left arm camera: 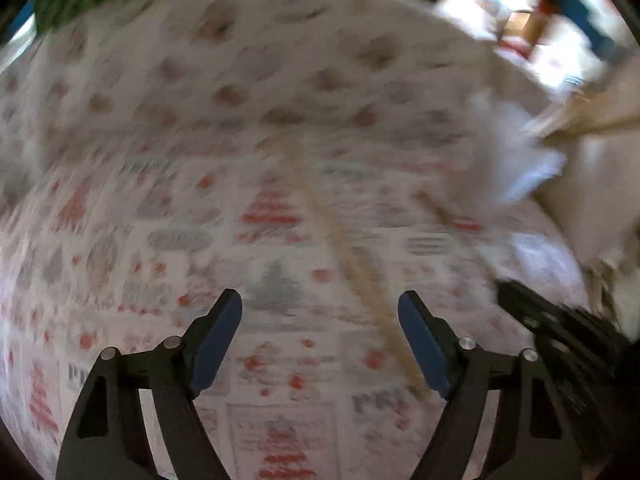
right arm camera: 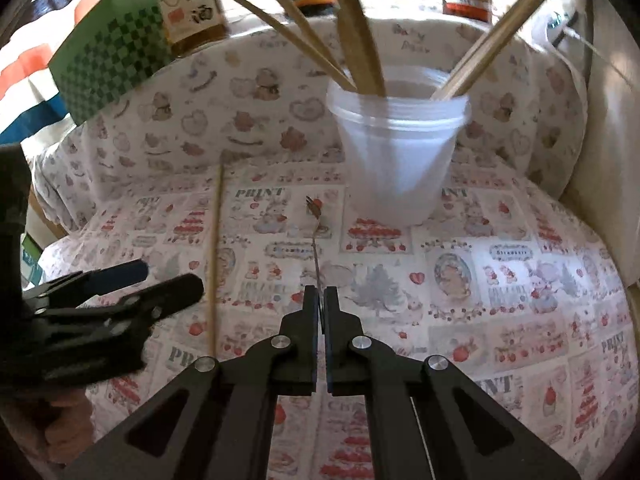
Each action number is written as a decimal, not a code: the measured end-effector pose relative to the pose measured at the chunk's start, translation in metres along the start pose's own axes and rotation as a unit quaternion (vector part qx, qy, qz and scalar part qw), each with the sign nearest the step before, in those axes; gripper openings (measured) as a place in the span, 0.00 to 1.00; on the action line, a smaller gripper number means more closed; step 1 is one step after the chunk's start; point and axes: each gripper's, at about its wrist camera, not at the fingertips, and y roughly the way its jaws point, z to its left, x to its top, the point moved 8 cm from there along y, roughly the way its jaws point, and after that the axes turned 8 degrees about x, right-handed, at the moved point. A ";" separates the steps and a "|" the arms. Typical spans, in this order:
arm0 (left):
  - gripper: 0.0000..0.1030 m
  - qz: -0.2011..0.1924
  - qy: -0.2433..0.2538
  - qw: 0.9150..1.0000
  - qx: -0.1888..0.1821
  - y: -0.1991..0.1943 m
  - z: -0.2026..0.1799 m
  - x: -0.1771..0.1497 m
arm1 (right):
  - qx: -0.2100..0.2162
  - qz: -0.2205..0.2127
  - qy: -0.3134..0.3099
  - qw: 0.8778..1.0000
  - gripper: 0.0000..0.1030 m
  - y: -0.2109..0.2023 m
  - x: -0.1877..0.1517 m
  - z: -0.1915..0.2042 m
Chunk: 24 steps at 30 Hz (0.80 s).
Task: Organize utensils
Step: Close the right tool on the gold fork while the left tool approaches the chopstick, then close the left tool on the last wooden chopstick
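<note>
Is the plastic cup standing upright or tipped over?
Upright. In the right wrist view the plastic cup stands on its base on the tablecloth, mouth up, with chopsticks leaning out of it.

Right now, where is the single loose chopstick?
In the right wrist view, the loose chopstick lies flat on the tablecloth, left of the small fork, beside the left gripper.

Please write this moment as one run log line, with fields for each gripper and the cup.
left gripper: open over chopstick | right gripper: shut on small fork | plastic cup: upright, holds chopsticks
</note>
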 end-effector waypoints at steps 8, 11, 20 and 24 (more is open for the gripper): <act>0.75 -0.022 0.057 0.997 0.056 0.008 -0.018 0.008 | 0.001 0.006 0.024 1.000 0.03 0.002 0.000 -0.012; 0.76 -0.034 0.076 0.994 0.064 0.010 -0.024 0.010 | -0.013 0.005 0.017 1.000 0.03 0.004 -0.001 -0.013; 0.64 -0.048 0.056 0.994 0.076 0.007 0.005 0.004 | -0.023 0.011 0.030 0.999 0.03 0.008 -0.001 -0.023; 0.55 -0.048 0.057 0.994 0.079 0.003 0.013 0.003 | -0.032 0.006 0.017 0.999 0.03 0.006 -0.001 -0.021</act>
